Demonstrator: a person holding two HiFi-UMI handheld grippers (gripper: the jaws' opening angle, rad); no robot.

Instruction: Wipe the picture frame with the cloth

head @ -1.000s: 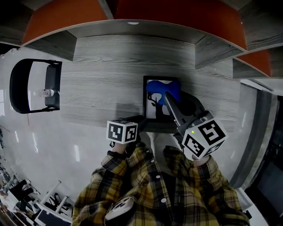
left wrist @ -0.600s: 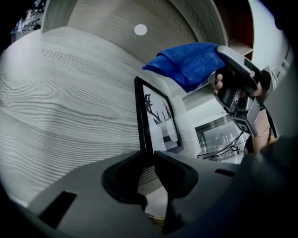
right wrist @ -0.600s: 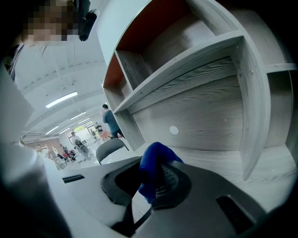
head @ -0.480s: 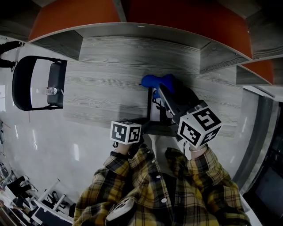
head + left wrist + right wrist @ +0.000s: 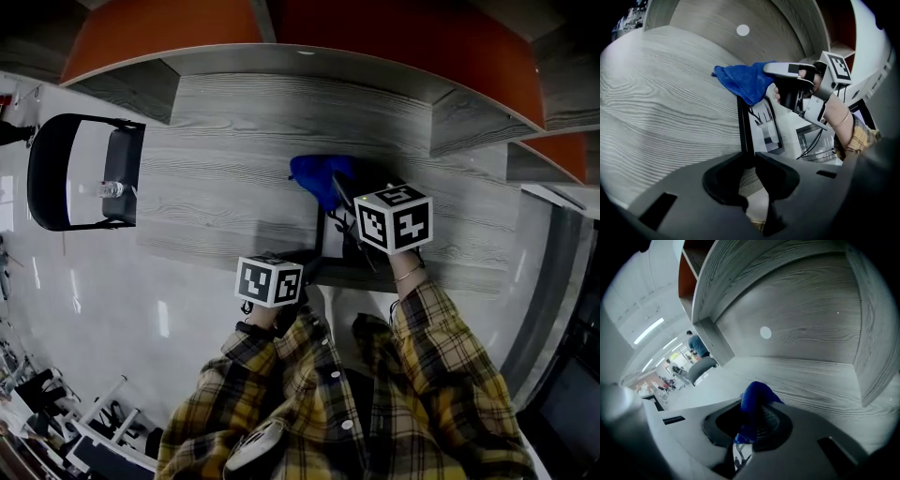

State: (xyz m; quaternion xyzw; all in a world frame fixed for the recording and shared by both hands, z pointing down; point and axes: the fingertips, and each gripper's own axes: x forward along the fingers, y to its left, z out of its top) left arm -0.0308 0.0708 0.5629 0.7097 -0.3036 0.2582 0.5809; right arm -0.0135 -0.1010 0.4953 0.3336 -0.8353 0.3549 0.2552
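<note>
My right claw (image 5: 339, 192), clenched on the blue cloth (image 5: 314, 175), has swept up the picture frame (image 5: 330, 246) to its far-left corner on the bench (image 5: 225, 187), my left claw (image 5: 752, 161) still gripping its near edge: one pass seems complete

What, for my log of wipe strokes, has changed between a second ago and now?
The right gripper, shut on the blue cloth, pushed away from the person and leftward. It dragged the cloth from the far part of the picture frame to its far-left corner, partly onto the table. The left gripper stayed clamped on the frame's near edge, and the frame looks unmoved.
</note>
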